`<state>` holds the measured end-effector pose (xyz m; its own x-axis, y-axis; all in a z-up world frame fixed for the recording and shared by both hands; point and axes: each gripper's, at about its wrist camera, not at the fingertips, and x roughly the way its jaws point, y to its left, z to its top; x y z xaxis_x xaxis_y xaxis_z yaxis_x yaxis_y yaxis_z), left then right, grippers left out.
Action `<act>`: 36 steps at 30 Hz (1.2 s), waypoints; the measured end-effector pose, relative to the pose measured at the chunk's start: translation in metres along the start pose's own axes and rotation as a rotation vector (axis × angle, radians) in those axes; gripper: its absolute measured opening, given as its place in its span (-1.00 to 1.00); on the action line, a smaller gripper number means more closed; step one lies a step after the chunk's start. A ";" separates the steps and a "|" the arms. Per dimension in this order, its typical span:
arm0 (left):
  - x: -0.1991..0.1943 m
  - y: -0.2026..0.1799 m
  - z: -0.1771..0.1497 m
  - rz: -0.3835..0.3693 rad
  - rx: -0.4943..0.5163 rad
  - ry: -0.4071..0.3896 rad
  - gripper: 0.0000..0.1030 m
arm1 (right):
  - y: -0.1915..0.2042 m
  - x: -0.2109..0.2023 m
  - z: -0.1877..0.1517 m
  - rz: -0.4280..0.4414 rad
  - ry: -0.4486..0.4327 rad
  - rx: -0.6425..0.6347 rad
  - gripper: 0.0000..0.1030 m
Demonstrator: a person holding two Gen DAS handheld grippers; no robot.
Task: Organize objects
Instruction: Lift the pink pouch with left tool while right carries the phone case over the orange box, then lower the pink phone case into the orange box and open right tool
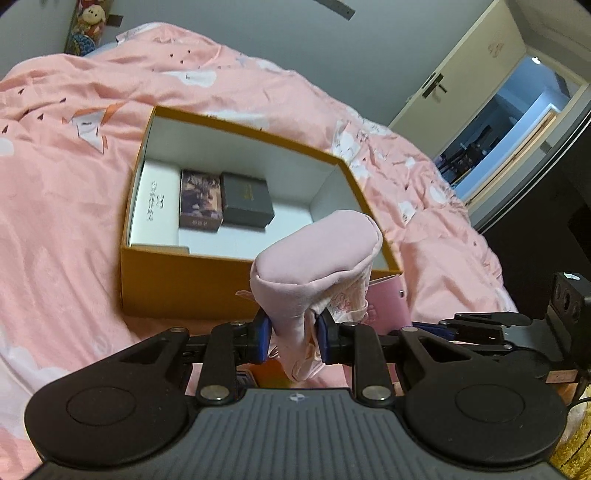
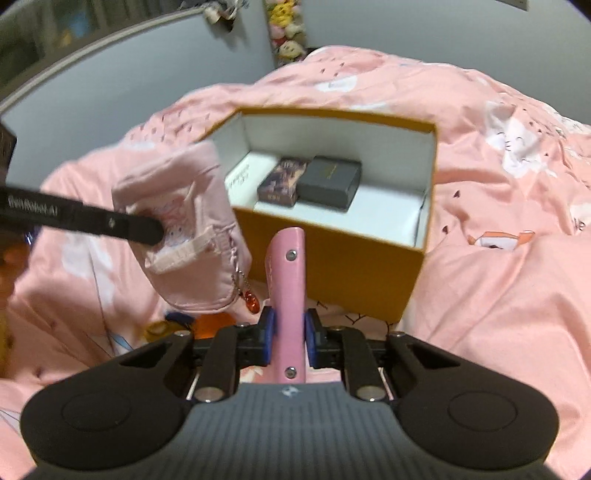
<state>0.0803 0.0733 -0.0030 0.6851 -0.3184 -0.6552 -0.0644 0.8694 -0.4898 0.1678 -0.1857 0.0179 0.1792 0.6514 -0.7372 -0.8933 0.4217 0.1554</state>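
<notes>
- Bed: a pink quilt (image 1: 55, 184) printed with white and orange figures covers the whole surface. A plush toy (image 1: 92, 14) hangs on the grey wall behind it.
- Box (image 1: 177, 280): an open orange box with white inner walls rests on the quilt, ahead of both grippers.
- Box contents, left to right in the left wrist view: a white booklet (image 1: 153, 203) lying flat against the left wall, a purple card box (image 1: 201, 201) just beside it, and a dark grey case (image 1: 245, 199) touching the card box. The right part of the box floor is bare.
- Left gripper (image 1: 293, 338): its blue pads are pinching a pale pink pouch (image 1: 314, 266). The pouch is bunched between the pads and bulges upward in front of the near wall of the box, clear of the quilt.
- In the right wrist view the pouch (image 2: 184, 221) shows on the left, beside the left corner of the box. A strap and a small red charm (image 2: 251, 301) on a bead chain hang from it.
- Right gripper (image 2: 288, 338): its blue pads are clamped on a pink wallet (image 2: 288, 295), which stands on edge and points forward at the near wall of the box. Two metal studs show on the wallet.
- The jaws are narrow on both grippers; each pair is held apart only by the item it grips.
- Door (image 1: 480, 92): a pale door stands open at the far right of the left wrist view.
</notes>
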 end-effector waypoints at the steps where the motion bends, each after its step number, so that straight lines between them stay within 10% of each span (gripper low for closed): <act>1: -0.003 -0.001 0.002 -0.006 0.001 -0.008 -0.46 | 0.000 -0.006 0.003 0.000 -0.009 0.008 -0.66; 16: -0.004 -0.022 0.060 -0.023 0.075 -0.112 -0.49 | -0.009 -0.023 0.079 -0.121 -0.210 0.083 -0.66; 36: 0.074 0.035 0.096 0.106 0.042 0.005 -0.48 | -0.057 0.132 0.127 -0.240 0.039 0.241 -0.65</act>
<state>0.1982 0.1160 -0.0137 0.6722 -0.2256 -0.7052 -0.1059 0.9133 -0.3932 0.2947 -0.0432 -0.0047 0.3526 0.4928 -0.7955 -0.7035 0.7002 0.1219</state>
